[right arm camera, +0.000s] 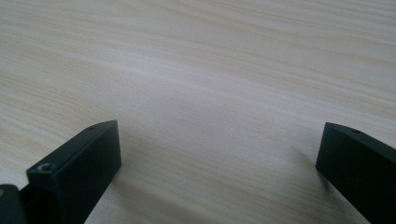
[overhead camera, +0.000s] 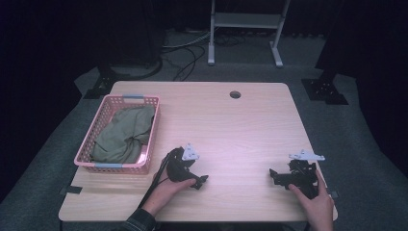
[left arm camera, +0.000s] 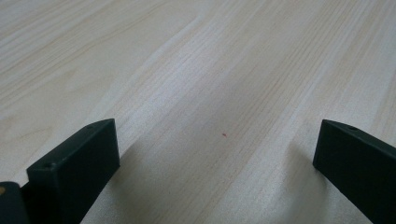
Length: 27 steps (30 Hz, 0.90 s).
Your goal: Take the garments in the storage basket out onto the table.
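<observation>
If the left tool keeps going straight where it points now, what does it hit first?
Probably just the bare table. The left tool rests low with jaws wide open, aimed right across the wood toward the right tool, which lies roughly in that line, though depth is hard to judge.

High view looks down on the table; both gripper views skim it (very close).

No readable text, labels, brands, numbers or signs anywhere in these views.
</observation>
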Motion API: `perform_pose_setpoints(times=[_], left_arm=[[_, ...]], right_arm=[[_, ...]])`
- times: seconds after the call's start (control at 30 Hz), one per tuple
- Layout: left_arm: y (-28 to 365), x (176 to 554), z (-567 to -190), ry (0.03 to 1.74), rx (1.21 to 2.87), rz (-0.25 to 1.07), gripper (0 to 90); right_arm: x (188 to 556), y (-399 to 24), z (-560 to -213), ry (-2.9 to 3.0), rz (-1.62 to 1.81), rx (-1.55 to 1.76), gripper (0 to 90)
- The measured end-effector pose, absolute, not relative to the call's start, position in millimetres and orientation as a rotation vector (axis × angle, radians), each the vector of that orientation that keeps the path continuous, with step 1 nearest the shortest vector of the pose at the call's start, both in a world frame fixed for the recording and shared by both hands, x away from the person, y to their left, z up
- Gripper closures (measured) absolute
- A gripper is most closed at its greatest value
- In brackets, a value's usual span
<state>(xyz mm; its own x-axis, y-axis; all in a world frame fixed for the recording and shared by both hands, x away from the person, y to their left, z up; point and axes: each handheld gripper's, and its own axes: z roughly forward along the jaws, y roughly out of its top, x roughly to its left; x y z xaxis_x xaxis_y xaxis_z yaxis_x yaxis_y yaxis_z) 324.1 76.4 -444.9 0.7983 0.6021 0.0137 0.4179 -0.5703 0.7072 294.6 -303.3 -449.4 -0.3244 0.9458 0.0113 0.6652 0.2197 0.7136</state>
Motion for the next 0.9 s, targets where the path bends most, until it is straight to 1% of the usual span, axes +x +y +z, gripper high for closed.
perform_pose_setpoints(times=[0.6, 0.9], left_arm=[[75, 324, -423, 0.737, 2.209, 0.274, 0.0], [81, 325, -411, 0.746, 2.193, 0.279, 0.0]], right_arm=[[295, -303, -449, 2.071, 0.879, 1.486, 0.0], [295, -303, -449, 2.071, 0.879, 1.486, 0.0]])
